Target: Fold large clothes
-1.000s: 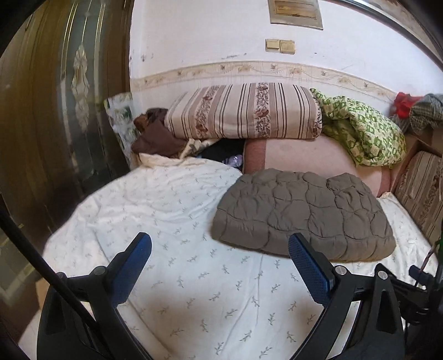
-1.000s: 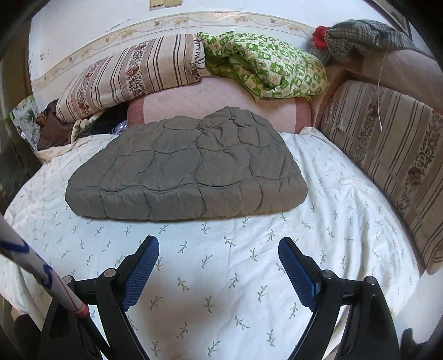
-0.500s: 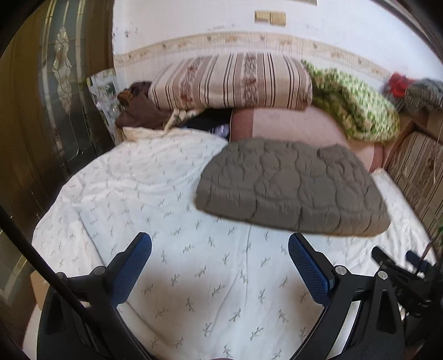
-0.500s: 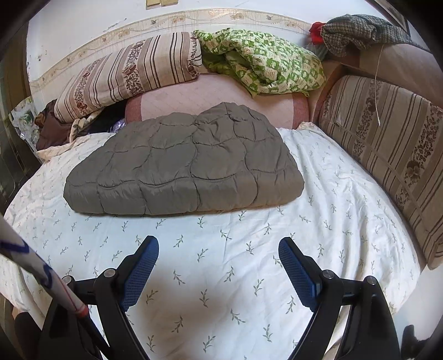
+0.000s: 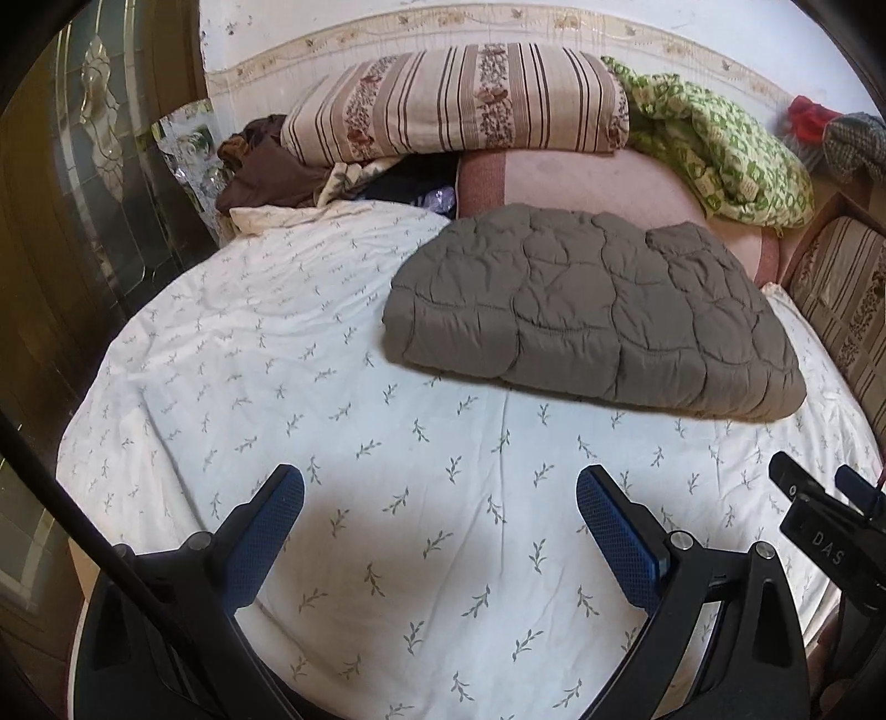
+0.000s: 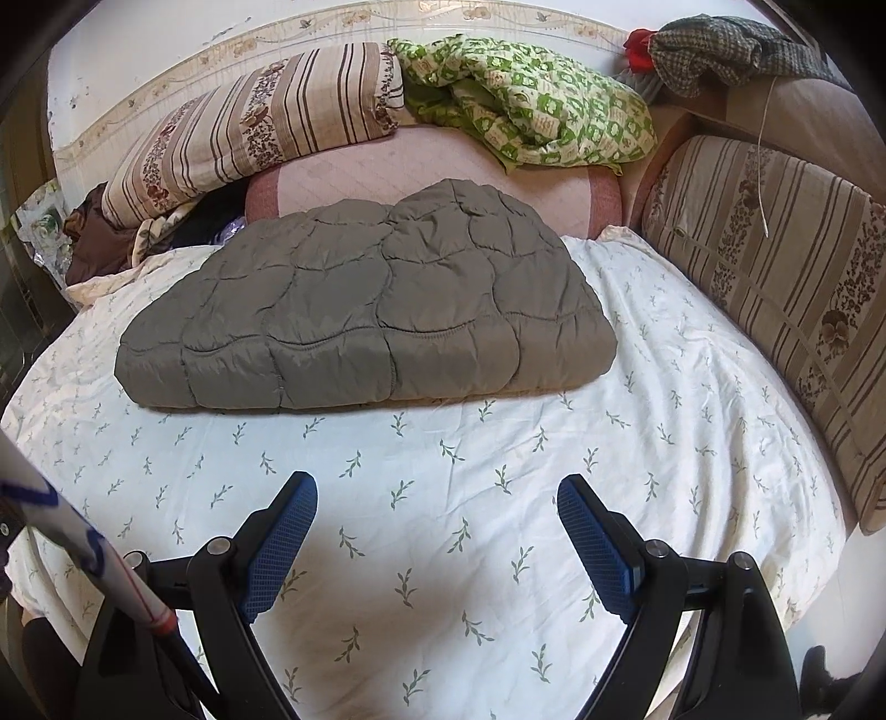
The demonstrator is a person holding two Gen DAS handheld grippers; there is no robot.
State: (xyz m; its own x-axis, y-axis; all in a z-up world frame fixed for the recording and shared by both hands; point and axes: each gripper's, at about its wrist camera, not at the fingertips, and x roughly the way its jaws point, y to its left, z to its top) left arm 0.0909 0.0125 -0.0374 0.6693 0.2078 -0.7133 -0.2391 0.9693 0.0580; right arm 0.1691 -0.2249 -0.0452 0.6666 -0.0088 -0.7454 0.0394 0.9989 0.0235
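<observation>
Left gripper (image 5: pixel 440 518) dipped lower; puffy quilted grey jacket (image 6: pixel 365 310) folded rectangular; both jaws spread, empty.

Underside of grey quilted garment (image 6: pixel 365 299): hidden against the bed sheet (image 5: pixel 310 343); the layers inside the fold cannot be told.
Pink cushion (image 6: pixel 398 166): lower part covered by the garment, ends covered by the striped pillow (image 5: pixel 459 105) and the green blanket (image 6: pixel 531 99).
Dark items under the striped pillow (image 5: pixel 404 185): largely hidden at upper centre of the left view; kind cannot be told.
Right hand-held gripper (image 5: pixel 830 498): cut off by the right edge of the left view; only black parts are seen.
Red object (image 6: pixel 639 41): mostly covered by checked cloth (image 6: pixel 714 47) at upper right; too small to tell.
Bodies of both hand-held grippers: cut off by the bottom edge.
</observation>
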